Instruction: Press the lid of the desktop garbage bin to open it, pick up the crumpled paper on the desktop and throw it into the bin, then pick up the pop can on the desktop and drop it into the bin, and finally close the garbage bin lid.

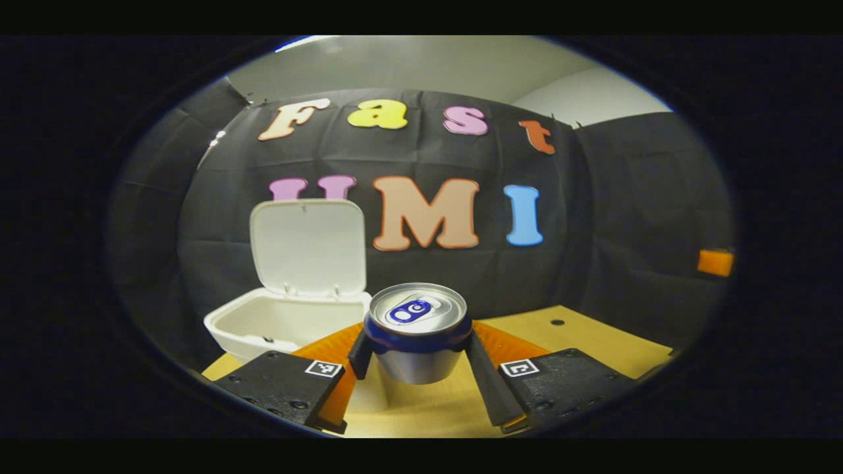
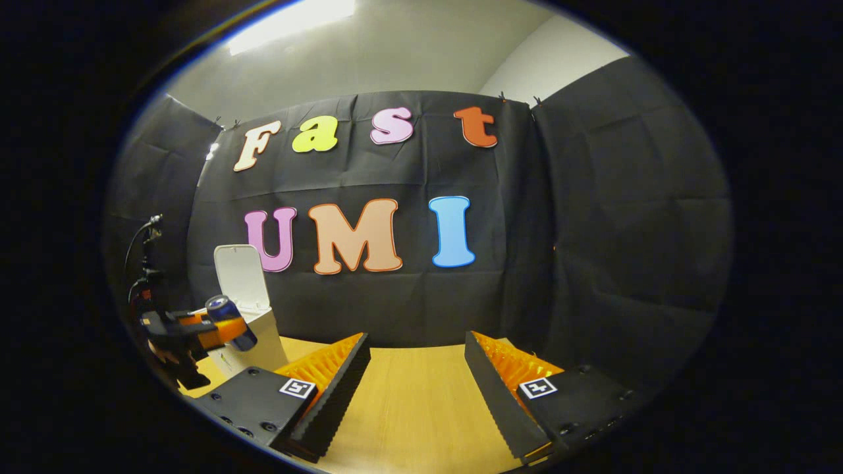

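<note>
In the left gripper view my left gripper [image 1: 416,352] is shut on a pop can [image 1: 417,329], blue-banded with a silver top, held upright above the wooden table. The white garbage bin [image 1: 263,326] stands just ahead to the left, its lid [image 1: 308,247] raised open; I cannot see what lies inside. In the right gripper view my right gripper [image 2: 417,368] stands open over the table with nothing between its fingers. Far left in that view, the left gripper [image 2: 227,327] holds the can [image 2: 224,315] tilted beside the bin [image 2: 253,345], whose lid [image 2: 242,275] stands up.
The wooden table [image 1: 593,342] has a small dark hole [image 1: 557,322] on its right part. Black cloth walls close the booth behind and at both sides. An orange patch [image 1: 715,262] sits on the right wall. A hand [image 2: 161,352] and cables show at the far left.
</note>
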Action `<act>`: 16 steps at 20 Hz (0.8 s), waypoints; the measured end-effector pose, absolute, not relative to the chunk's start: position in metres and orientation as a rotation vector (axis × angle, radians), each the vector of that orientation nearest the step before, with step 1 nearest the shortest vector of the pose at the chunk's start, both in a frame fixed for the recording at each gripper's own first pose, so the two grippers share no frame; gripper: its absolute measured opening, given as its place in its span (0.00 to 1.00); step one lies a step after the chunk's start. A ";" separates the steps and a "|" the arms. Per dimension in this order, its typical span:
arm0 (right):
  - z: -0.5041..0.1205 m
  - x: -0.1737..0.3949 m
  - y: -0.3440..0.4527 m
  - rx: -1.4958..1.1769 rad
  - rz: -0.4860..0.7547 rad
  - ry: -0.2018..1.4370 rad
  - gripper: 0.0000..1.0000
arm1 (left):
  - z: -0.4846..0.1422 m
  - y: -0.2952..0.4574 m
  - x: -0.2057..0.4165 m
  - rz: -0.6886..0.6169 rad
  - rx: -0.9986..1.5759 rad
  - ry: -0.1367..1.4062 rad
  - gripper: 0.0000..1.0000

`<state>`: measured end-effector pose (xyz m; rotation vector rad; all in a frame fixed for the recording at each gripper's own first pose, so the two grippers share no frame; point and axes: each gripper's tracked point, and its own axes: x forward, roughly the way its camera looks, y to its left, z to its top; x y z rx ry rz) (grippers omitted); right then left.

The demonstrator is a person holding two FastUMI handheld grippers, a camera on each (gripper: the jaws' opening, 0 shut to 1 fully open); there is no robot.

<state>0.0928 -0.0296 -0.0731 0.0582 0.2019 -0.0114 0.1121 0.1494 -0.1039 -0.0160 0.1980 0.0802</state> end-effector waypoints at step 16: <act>-0.096 0.078 -0.007 0.038 -0.054 0.265 0.96 | -0.167 0.281 0.145 0.269 0.036 0.307 0.80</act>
